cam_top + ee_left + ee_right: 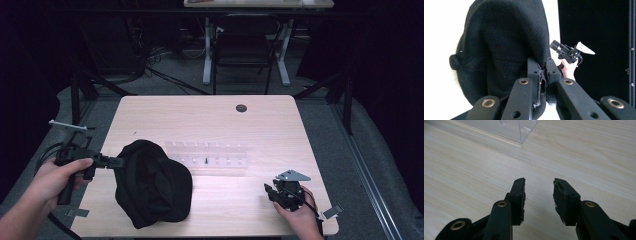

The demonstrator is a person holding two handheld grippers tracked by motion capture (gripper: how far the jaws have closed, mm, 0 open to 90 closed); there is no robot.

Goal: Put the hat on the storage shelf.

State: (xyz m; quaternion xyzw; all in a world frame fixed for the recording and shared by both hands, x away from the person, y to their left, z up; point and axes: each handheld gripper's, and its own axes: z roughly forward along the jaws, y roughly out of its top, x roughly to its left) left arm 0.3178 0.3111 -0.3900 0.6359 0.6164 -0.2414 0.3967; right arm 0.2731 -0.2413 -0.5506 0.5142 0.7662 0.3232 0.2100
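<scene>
Left gripper point(543, 65) pinches the black fleece cap's point(150, 182) edge, grasp done; moving it remains; right gripper point(539, 195) rests spread, empty, on the surface point(210, 112)

Dim room around a lit table point(210, 112), its surface glaring white in the left gripper view

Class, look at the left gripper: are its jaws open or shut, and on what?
Shut. In the left gripper view the left gripper pinches the edge of the black fleece cap, with its pads pressed together on the fabric.

Rack point(506, 128) (clear) cut off above
</scene>
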